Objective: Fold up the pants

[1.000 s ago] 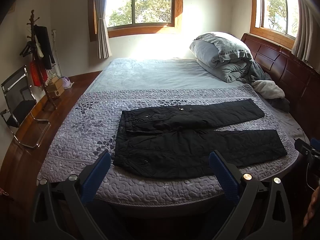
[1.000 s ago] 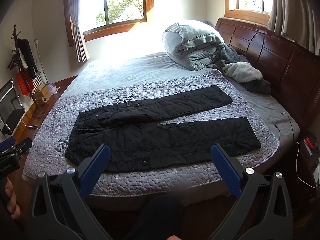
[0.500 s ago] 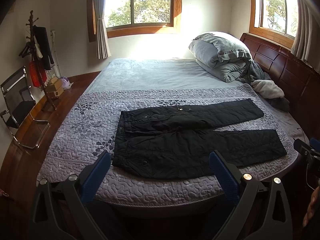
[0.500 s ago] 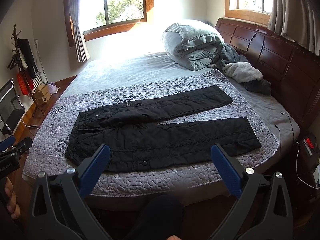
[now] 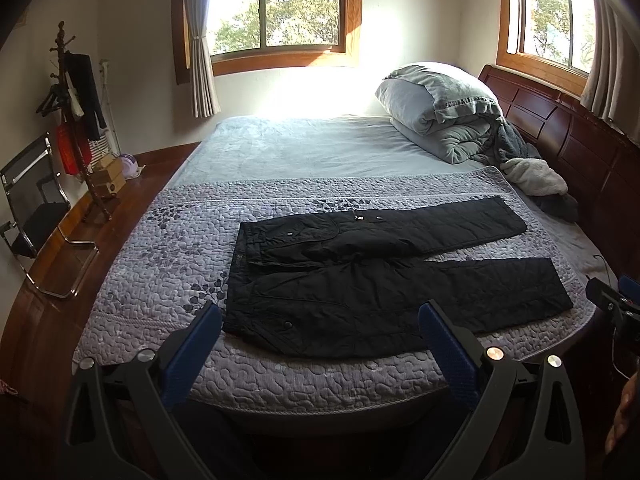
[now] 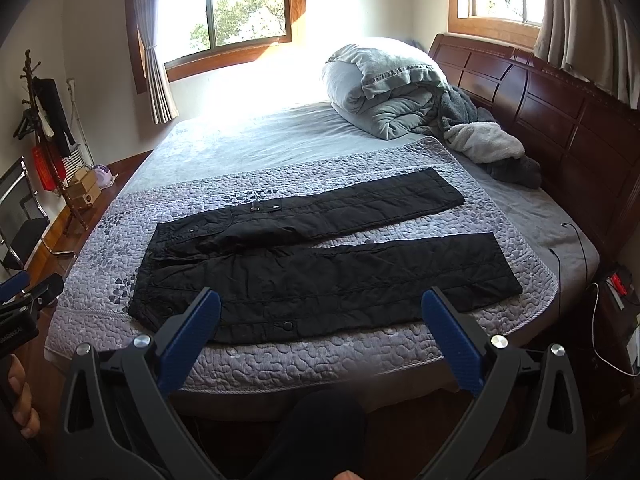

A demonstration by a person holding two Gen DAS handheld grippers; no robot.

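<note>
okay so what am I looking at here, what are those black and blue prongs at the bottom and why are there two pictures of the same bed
No robot here: a person holds a two-finger gripper in each hand, each with a wide-angle camera looking forward along its fingers. One picture comes from the left gripper, the other from the right gripper. The blue-padded prongs are their fingers, spread open and holding nothing. Black pants lie flat on the quilt covering the bed, legs apart, waist toward the left, not yet folded. A rolled duvet sits by the headboard.
</note>
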